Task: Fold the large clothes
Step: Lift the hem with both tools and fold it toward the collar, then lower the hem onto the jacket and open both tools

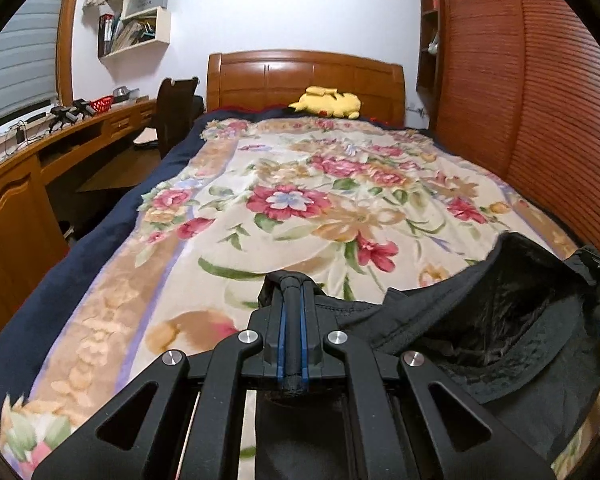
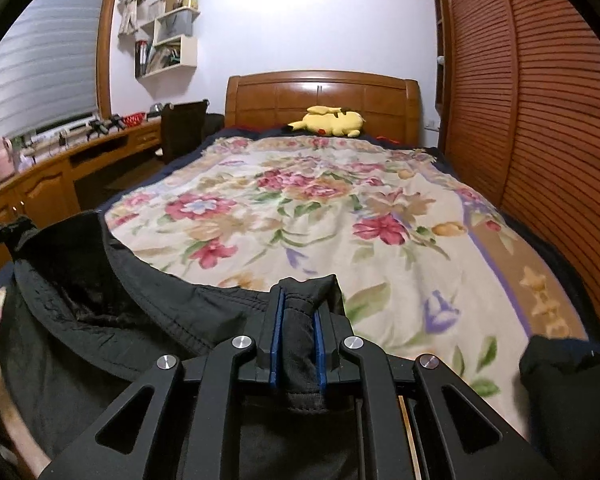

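A large black garment [image 1: 496, 320] with a shiny dark lining lies at the near end of the bed. My left gripper [image 1: 293, 284] is shut on its hem edge; the cloth is pinched between the blue pads. The garment spreads to the right of it. In the right wrist view my right gripper [image 2: 299, 292] is shut on another part of the same hem, and the black garment [image 2: 96, 308] spreads to the left. Both hold the edge just above the floral blanket [image 1: 300, 208], which also shows in the right wrist view [image 2: 320, 216].
A yellow plush toy [image 1: 328, 102] lies by the wooden headboard [image 1: 300, 76]. A wooden desk [image 1: 24, 176] and dark chair [image 1: 176, 108] stand left of the bed. A slatted wooden wardrobe [image 1: 540, 112] runs along the right. A black cloth part [image 2: 568, 384] sits at the right.
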Demonstrator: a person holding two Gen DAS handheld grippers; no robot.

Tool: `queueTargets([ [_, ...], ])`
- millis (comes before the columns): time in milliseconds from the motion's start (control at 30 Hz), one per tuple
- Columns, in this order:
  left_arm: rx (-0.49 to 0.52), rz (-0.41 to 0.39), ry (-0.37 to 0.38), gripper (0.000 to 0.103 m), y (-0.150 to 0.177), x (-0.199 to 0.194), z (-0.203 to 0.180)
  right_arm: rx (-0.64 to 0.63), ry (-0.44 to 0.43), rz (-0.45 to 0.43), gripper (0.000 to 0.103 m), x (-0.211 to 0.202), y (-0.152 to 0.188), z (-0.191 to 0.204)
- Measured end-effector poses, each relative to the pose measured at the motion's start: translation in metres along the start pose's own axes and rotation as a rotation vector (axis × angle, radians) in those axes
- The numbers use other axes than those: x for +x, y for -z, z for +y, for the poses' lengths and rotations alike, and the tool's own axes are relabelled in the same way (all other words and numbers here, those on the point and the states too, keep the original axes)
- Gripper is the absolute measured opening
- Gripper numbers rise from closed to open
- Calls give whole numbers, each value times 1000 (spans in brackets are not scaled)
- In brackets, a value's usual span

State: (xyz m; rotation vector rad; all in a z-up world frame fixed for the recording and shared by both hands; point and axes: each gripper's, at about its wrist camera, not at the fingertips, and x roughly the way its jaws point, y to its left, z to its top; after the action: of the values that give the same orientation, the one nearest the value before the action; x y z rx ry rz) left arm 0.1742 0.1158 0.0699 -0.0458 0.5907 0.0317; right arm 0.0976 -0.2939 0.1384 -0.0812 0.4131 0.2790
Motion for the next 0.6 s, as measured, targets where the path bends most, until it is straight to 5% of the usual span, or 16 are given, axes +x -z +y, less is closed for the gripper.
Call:
queueTargets([
  [133, 16, 52, 14, 9, 4, 22, -5, 23, 10, 51, 15, 41, -4, -3],
  [233, 23, 54, 22, 32, 12, 25, -9, 31, 3, 109, 31, 61, -1, -1],
  [300, 38, 54, 46, 58, 21, 21, -10, 17, -2, 110, 69, 65, -4, 0],
  [367, 35, 70, 70, 78, 27, 20, -10, -5, 35, 68, 84, 61, -8, -3],
  [600, 59, 71, 87, 80, 49, 0, -10, -34, 44, 106, 85, 60, 1, -20],
])
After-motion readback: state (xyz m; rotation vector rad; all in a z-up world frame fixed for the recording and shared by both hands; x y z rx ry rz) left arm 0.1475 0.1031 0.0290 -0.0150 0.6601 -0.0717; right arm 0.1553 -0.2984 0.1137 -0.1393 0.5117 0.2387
